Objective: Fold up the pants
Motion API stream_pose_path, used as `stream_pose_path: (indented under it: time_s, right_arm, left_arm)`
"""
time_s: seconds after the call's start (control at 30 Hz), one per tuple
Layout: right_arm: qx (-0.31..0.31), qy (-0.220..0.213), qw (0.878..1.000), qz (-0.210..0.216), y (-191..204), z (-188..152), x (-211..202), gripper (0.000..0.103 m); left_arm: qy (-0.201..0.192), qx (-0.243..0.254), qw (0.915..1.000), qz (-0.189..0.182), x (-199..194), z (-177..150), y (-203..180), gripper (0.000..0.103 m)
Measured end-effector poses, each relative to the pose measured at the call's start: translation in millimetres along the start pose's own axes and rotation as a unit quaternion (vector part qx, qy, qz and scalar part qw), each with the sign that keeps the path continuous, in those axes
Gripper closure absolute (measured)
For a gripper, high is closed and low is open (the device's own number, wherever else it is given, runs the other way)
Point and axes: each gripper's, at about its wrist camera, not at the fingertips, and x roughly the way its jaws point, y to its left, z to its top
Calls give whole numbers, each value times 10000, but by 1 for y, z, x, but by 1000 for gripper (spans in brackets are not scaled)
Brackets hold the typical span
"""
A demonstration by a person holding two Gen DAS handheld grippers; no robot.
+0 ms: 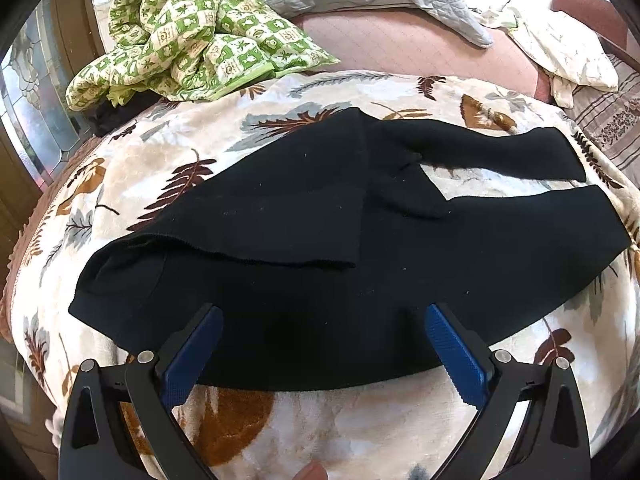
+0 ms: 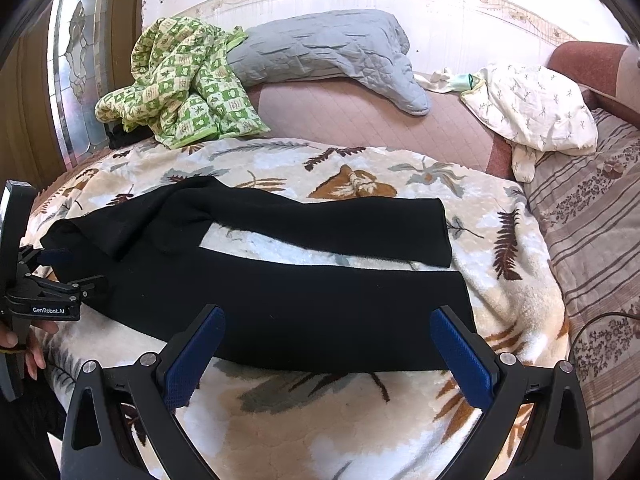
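Your black pants (image 2: 280, 280) lie spread across the leaf-print blanket (image 2: 320, 420) on the bed, waist at the left of the frame, legs parted toward the right. Your left claw (image 1: 324, 344) and right claw (image 2: 328, 344) both stand wide open with nothing between the pads. Pinch the near leg's lower edge at two well-spaced spots, lift evenly, and lay it squarely over the far leg.
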Motion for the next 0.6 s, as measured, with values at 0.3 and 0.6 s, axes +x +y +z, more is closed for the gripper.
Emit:
stream_pose_path:
  time_s: [0.3, 0.6]
  right_arm:
    - [336, 261, 9975, -555, -20, -4, 9, 1]
    - [670, 338, 9922, -993, -44, -7, 8, 1]
  left_arm:
    - [-706, 143, 9971, -226, -19, -3, 0, 1]
    - [-1264, 415, 9879, -799, -40, -10, 0, 1]
